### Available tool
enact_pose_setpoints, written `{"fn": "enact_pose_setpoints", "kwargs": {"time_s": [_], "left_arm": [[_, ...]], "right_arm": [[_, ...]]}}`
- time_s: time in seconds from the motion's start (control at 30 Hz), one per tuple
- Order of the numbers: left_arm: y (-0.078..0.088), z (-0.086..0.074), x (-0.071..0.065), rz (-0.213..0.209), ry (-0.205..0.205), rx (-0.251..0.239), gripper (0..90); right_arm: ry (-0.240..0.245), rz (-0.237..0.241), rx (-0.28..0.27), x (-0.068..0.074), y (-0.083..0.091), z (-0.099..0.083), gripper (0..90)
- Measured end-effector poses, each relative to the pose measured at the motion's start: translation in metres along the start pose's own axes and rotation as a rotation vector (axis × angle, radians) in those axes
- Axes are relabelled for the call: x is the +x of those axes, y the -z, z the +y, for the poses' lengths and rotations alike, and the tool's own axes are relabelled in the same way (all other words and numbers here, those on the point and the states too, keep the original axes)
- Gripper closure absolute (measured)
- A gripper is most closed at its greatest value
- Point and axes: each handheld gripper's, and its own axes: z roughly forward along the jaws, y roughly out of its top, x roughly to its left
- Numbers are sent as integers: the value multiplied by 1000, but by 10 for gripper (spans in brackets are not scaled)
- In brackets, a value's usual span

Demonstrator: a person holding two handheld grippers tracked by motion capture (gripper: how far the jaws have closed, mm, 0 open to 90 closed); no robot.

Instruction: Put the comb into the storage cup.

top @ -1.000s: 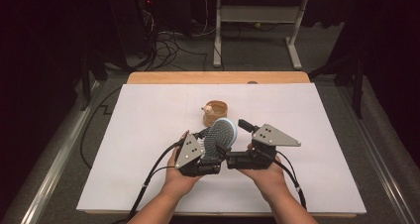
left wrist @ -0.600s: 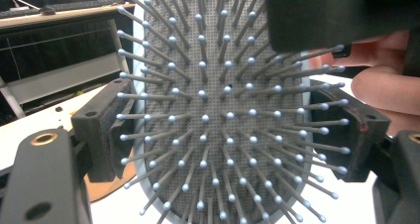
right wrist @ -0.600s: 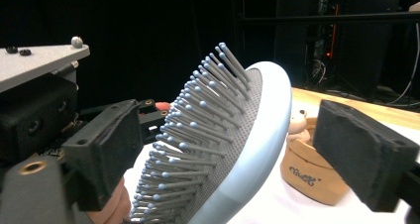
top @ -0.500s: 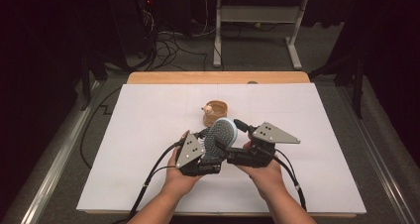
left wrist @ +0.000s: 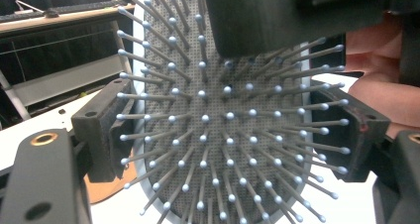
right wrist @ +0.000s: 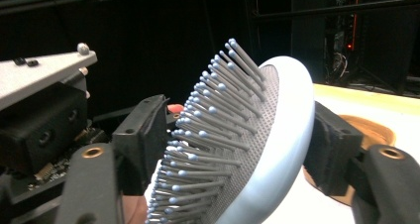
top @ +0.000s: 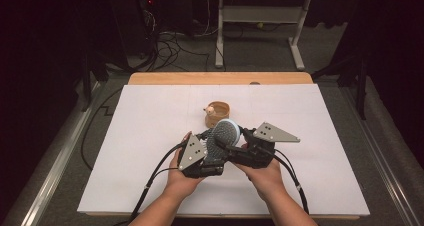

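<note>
Up high: hairbrush [top: 223,135] raised above white table [top: 125,151], between left gripper [top: 210,145] and right gripper [top: 231,147], wooden bowl [top: 218,113] just behind. Left gripper view: clamped on brush edges. Right gripper view: jaws just been closing, bristles and back between; contact unclear.

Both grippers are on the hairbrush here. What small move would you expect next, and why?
Probably the right gripper finishes closing on the hairbrush. Its jaws have just been closing with the brush head between them, one at the bristles, the other at the smooth back, and a gap seems to remain on the bristle side. The left gripper clamps the head's edges, holding it above the table.
</note>
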Motion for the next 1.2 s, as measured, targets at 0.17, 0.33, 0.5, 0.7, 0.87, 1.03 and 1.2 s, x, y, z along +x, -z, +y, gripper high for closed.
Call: {"fn": "enact_pose_setpoints", "kwargs": {"time_s": [0.17, 0.33, 0.5, 0.7, 0.87, 1.03, 1.2], "left_arm": [[0, 0, 0, 5, -2, 1, 205], [-1, -1, 0, 8, -3, 1, 205], [-1, -1, 0, 8, -2, 1, 205], [-2, -2, -1, 10, -5, 4, 205], [-2, -3, -1, 13, -14, 9, 205], [-3, -3, -2, 16, -16, 6, 205], [-2, -2, -2, 14, -19, 6, 205]], "right_arm": [[-15, 1, 2, 0, 0, 0, 383], [-21, -7, 8, 0, 0, -1, 407], [-47, -9, 6, -1, 1, 0, 440], [-69, -15, 10, -2, 2, 0, 485], [-73, -22, 9, -1, 3, 1, 514], [-71, -32, 9, 0, 4, 2, 539], [-73, -40, 7, 1, 4, 3, 557]]}}
